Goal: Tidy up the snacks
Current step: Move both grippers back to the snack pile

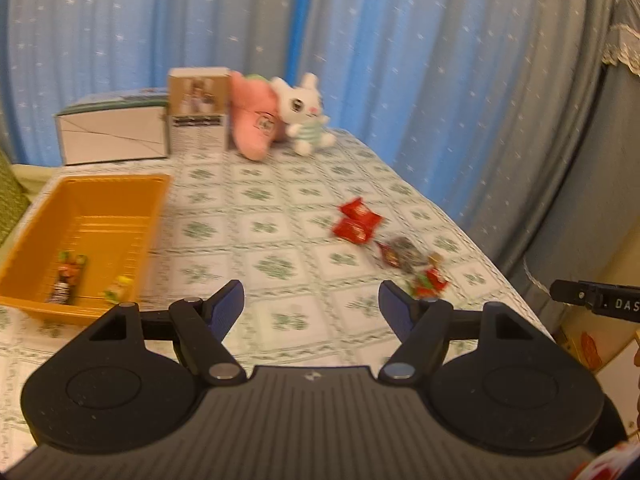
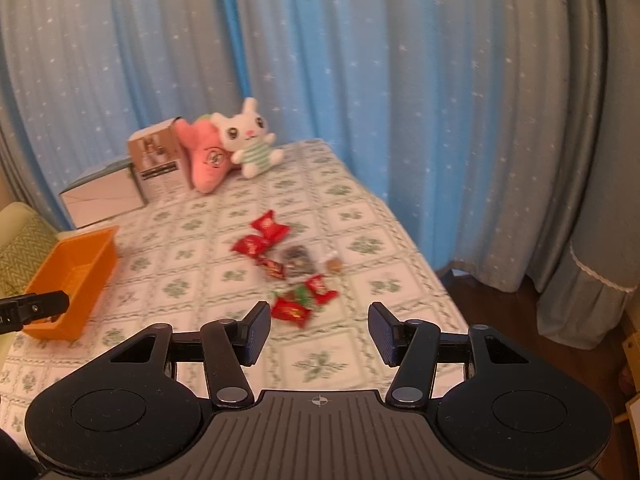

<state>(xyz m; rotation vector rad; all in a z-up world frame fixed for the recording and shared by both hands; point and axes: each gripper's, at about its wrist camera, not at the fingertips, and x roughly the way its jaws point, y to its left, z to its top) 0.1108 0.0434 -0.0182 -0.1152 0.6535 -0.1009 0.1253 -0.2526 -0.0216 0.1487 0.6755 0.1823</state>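
Two sets of tongs hover over a desk (image 2: 360, 216) covered with a green-and-white floral cloth. The left tongs (image 1: 311, 307) stand wide open with nothing between their blue pads. The right tongs (image 2: 319, 332) are also parted and empty.

Loose snacks (image 2: 280, 264) lie scattered near the middle of the desk — several red wrappers, one darker packet and a small brownish piece; blur makes the exact count hard to tell. In the right wrist view the nearest red wrapper (image 2: 291, 311) sits just beyond the fingertips.

An orange basket (image 1: 120, 184) rests at the desk's left edge, well apart from the scatter. Inside it lie a dark, long packet (image 1: 66, 280) and a small yellowish sweet (image 1: 118, 288), both near its closest wall.

At the far end of the desk stand a white box (image 1: 112, 132), a brown carton (image 1: 198, 112), a pink carrot plush (image 1: 256, 120) and a white bunny plush (image 1: 304, 112) — all bunched together before blue curtains (image 1: 400, 40).
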